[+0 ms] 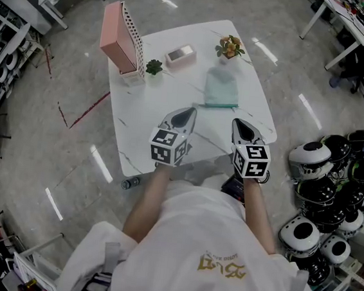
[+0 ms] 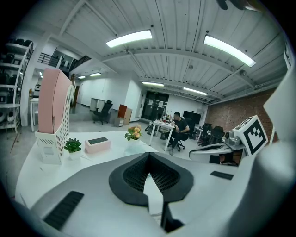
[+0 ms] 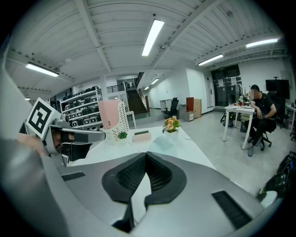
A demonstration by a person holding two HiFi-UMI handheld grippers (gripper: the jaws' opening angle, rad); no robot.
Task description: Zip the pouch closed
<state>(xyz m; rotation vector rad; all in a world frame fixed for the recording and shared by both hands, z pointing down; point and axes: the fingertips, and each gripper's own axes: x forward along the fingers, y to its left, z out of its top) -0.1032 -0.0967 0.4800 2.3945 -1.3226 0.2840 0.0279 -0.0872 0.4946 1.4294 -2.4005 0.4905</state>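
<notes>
A pale teal pouch [image 1: 221, 88] lies flat on the white table [image 1: 137, 143], beyond both grippers and touched by neither. My left gripper [image 1: 184, 116] hovers over the table's near part, below and left of the pouch, its jaws shut with nothing between them. My right gripper [image 1: 241, 127] sits beside it, below and slightly right of the pouch, also shut and holding nothing. In the right gripper view the pouch [image 3: 162, 143] shows ahead of the shut jaws [image 3: 147, 155]. In the left gripper view the shut jaws [image 2: 149, 155] point toward the table's far side.
A pink file holder [image 1: 122, 37] stands at the table's far left, with a small green plant [image 1: 154, 67] and a pink box [image 1: 180, 55] beside it. A flower pot [image 1: 229, 47] sits behind the pouch. Round black-and-white devices [image 1: 323, 189] are piled on the floor at right.
</notes>
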